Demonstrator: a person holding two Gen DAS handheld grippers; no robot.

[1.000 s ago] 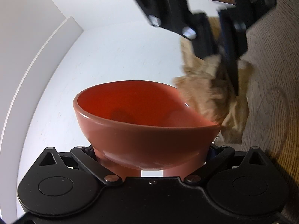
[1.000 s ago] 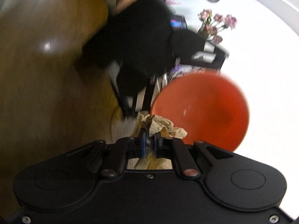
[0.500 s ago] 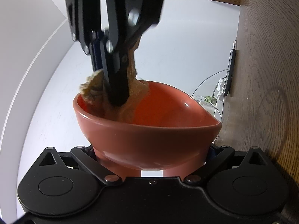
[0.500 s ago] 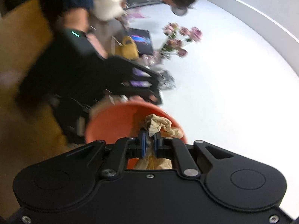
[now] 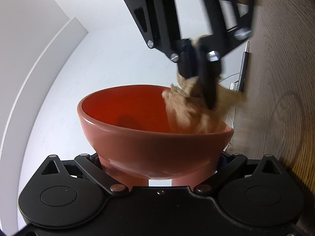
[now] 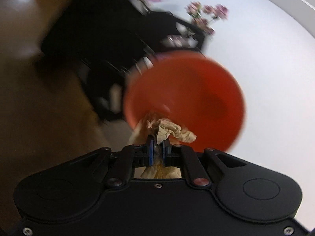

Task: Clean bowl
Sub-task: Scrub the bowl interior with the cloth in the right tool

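An orange-red bowl (image 5: 155,145) is held off the table by its foot, with my left gripper (image 5: 159,165) shut on it. Its mouth tilts toward the right gripper. My right gripper (image 5: 202,82) reaches in from above, shut on a crumpled brown paper towel (image 5: 189,114) that presses on the bowl's inner wall at the right rim. In the right wrist view the paper towel (image 6: 169,129) sticks out past the right gripper (image 6: 158,143) against the near lower edge of the bowl (image 6: 189,100). This view is blurred by motion.
A dark wooden table (image 5: 281,98) runs along the right side of the left wrist view, with a pen (image 5: 242,68) and cables near its edge. Pink flowers (image 6: 206,17) and dark clutter (image 6: 110,45) lie beyond the bowl. White walls fill the background.
The right gripper with the paper towel swept from the bowl's left inner wall across to its right rim. The bowl and left gripper stayed put.
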